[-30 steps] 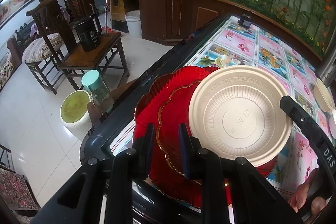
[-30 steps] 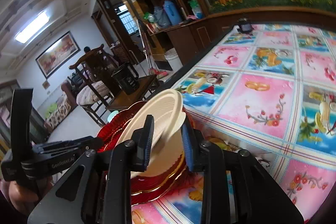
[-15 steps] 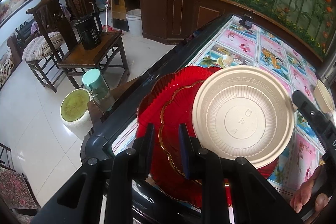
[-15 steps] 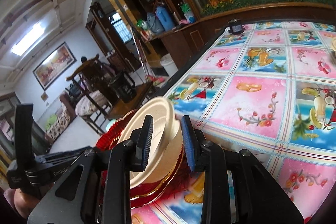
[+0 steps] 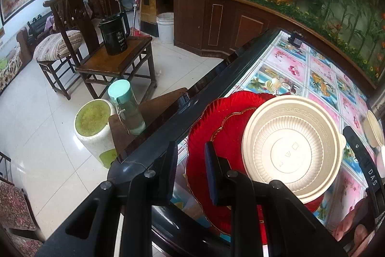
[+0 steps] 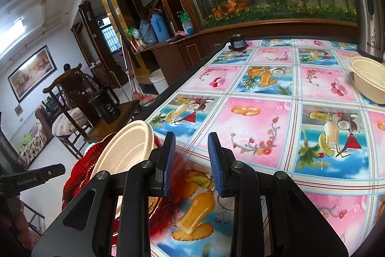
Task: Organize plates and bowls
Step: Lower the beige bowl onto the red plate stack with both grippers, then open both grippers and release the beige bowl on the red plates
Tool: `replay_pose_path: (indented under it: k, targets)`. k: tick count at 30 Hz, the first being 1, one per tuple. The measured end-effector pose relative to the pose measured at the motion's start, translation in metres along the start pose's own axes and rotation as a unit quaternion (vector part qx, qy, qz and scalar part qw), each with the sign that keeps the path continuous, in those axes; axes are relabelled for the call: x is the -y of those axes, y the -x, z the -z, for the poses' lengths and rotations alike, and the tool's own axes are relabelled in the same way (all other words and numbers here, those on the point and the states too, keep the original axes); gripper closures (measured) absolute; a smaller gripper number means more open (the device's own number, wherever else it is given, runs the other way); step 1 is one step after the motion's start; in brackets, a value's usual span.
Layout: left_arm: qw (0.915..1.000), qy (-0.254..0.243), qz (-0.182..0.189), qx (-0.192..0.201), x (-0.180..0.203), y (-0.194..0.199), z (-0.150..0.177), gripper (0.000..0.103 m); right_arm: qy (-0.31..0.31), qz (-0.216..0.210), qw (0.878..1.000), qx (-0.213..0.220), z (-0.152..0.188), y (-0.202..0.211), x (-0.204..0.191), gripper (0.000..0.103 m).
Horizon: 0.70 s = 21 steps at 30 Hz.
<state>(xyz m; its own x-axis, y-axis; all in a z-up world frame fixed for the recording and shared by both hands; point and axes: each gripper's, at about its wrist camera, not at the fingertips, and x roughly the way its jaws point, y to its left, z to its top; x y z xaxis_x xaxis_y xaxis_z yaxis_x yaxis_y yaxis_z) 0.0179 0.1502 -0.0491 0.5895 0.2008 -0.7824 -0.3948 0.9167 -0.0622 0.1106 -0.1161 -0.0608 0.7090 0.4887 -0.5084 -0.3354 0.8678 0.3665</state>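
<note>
Now, low in the left wrist view, the left gripper (image 5: 190,168) has its two fingers apart with nothing between them. They sit over the near edge of the big red plate (image 5: 204,127), at the lower middle of the frame. I count two red plates there: the big one, and a smaller red plate with a gold rim (image 5: 228,136) lying on top of it. One cream plastic bowl (image 5: 291,151) lies on the red plates, to the right of the fingers. A second cream bowl (image 5: 373,129) peeks in at the right edge of the frame.

Low in the right wrist view, the right gripper (image 6: 190,158) also has its two blue-padded fingers apart and holds nothing. The flowery tablecloth (image 6: 259,117) shows through the gap. The stacked cream bowl (image 6: 125,148) is just left of the left finger, with the big red plate (image 6: 79,165) under it at the lower left. The other cream bowl (image 6: 368,81) stands alone at the right edge, well apart from the stack. One silver thermos jug (image 6: 368,16) stands behind it at the upper right.

On the floor side, at the left of the left wrist view, one black kettle (image 5: 113,35) stands on a wooden chair (image 5: 115,64), and one mint-capped bottle (image 5: 125,107) stands lower down.
</note>
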Motion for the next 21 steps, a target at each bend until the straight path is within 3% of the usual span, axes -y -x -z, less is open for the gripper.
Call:
replay_pose_path:
  k: [5, 10, 12, 15, 21]
  targets:
    - [1.0, -0.005, 0.003, -0.005, 0.003, -0.002, 0.002, 0.081, 0.034, -0.007, 0.999, 0.02, 0.002, 0.007, -0.011, 0.075]
    - [0.9999, -0.011, 0.007, -0.007, 0.007, -0.002, 0.004, 0.081, 0.105, -0.009, 0.994, -0.031, 0.017, -0.013, -0.038, 0.073]
    - [0.9999, -0.011, 0.007, -0.008, 0.007, -0.001, 0.005, 0.081, 0.127, -0.012, 0.992, -0.019, 0.02, -0.009, -0.044, 0.073]
    - [0.9999, -0.011, 0.007, -0.009, 0.007, -0.001, 0.006, 0.081, 0.122, -0.01, 0.993, 0.004, 0.017, -0.001, -0.04, 0.073]
    - [0.9998, -0.015, 0.009, -0.011, 0.008, -0.003, 0.007, 0.081, 0.084, -0.005, 0.996, -0.003, 0.012, -0.004, -0.027, 0.073]
